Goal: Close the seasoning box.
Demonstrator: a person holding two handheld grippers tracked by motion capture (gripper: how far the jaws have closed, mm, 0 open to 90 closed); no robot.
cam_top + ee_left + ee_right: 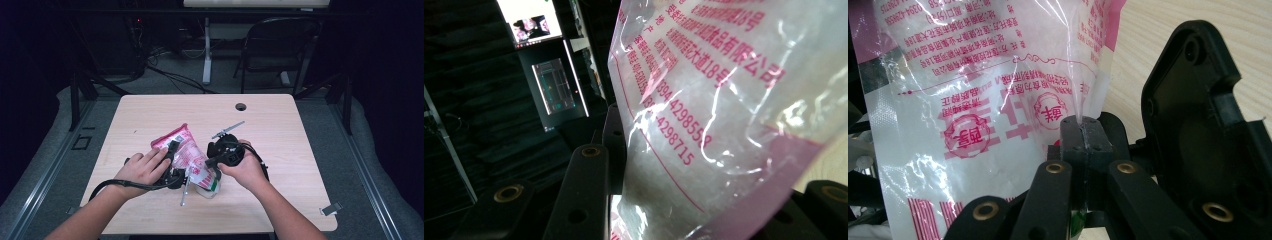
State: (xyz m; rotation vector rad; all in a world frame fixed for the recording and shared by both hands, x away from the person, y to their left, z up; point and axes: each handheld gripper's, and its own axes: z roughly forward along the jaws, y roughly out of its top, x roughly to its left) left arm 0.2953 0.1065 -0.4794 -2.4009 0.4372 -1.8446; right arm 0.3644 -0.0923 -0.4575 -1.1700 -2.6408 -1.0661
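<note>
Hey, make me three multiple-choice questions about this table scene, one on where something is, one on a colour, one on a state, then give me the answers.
1. Where does the plastic bag lie?
A. On the floor by the chair
B. On the wooden table, between the two hands
C. At the table's far edge by the round hole

2. What colour is the print on the bag?
A. Pink-red
B. Blue
C. Green

3. How do the right tongs stand?
A. Wide open, clear of the bag
B. Shut on the bag's clear edge
C. Shut on a cable

Answers: 1 B, the high view shows the bag on the tabletop between the hands. 2 A, pink-red characters and numbers cover the clear film in both gripper views. 3 B, the right gripper view shows the pads pressed together with the film pinched between them.
</note>
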